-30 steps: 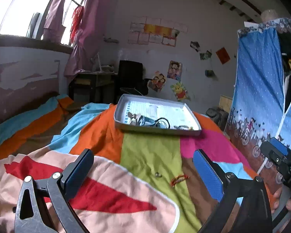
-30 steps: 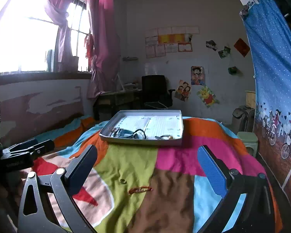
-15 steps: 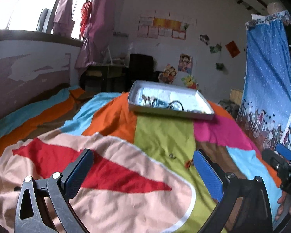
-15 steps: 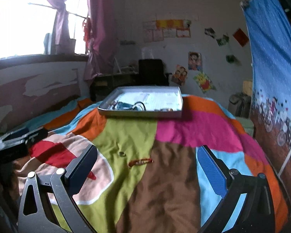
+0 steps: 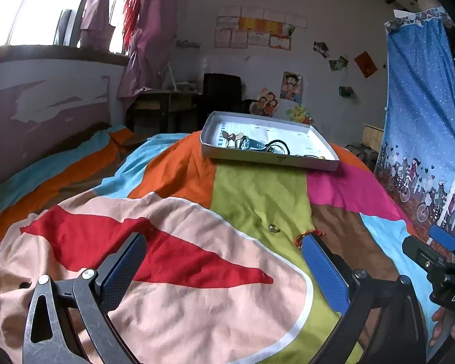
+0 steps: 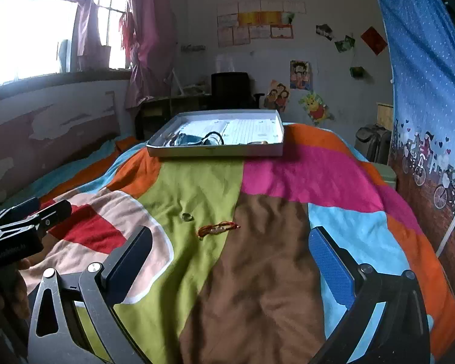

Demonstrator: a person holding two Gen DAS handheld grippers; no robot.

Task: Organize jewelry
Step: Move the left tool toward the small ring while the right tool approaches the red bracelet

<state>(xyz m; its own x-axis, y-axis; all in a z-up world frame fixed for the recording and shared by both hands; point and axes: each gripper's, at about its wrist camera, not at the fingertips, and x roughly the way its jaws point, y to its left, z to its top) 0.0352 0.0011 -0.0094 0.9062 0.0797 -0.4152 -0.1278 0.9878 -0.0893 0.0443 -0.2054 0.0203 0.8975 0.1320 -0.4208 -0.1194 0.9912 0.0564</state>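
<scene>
Looking through the left wrist view: you are holding the left gripper (image 5: 221, 261) with jaws wide apart, nothing between them. A small ring (image 5: 273, 228) is lying on the green patch of the bedspread (image 5: 197, 303), about 1 o'clock from the gripper midpoint; a red bracelet (image 5: 309, 235) is sitting just beside the right blue pad. The tray (image 5: 270, 159) at 12 o'clock is already carrying some jewelry.

Switching to the right wrist view: your right gripper (image 6: 230, 257) is also spread open and empty. The bracelet (image 6: 218, 229) is lying at 12 o'clock, close ahead, the ring (image 6: 187, 217) at 11 o'clock, the tray (image 6: 215, 151) farther off. The bracelet is looking light and floppy, so you are best pinching it mid-length. The ring is looking tiny, hard and likely slippery on soft cloth; grip across its band.
</scene>
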